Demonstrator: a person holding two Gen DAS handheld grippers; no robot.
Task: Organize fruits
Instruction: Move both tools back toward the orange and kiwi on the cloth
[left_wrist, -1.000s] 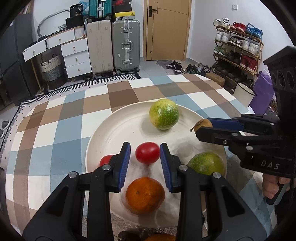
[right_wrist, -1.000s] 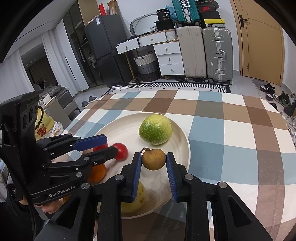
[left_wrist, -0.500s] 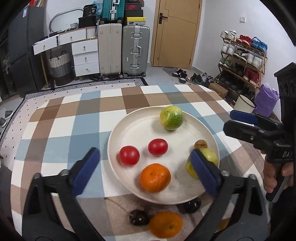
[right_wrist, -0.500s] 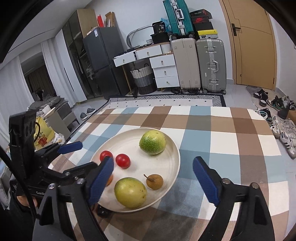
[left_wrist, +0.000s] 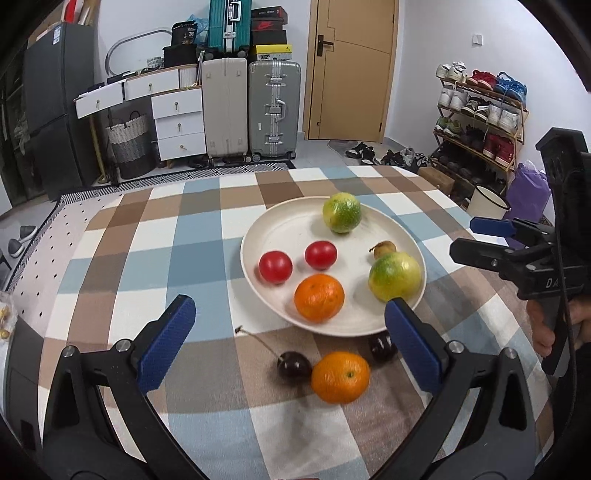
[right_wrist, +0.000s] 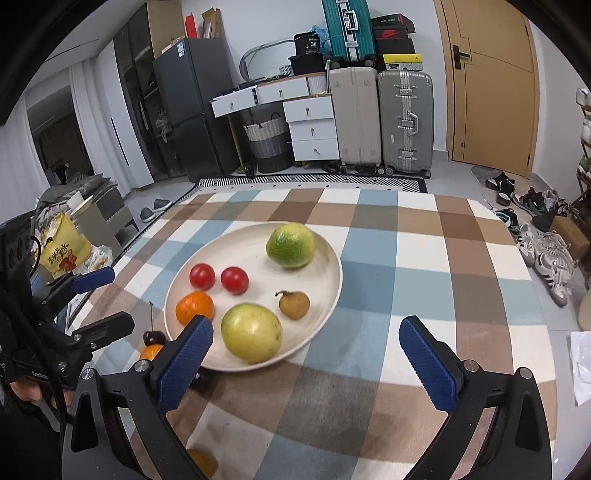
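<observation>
Now both grippers gape empty, so the left gripper (left_wrist: 288, 345) should drop squarely over the loose orange (left_wrist: 340, 377) just ahead between its jaws, clear of the cherry (left_wrist: 294, 363) touching it.

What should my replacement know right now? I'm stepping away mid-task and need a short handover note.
Left gripper: jaws open, empty, back from the plate.
Right gripper: jaws open, empty.
On the plate: two tomatoes, one orange, two green fruits, a small brown fruit.
Left on the cloth by the plate's near rim: an orange and two cherries.
</observation>
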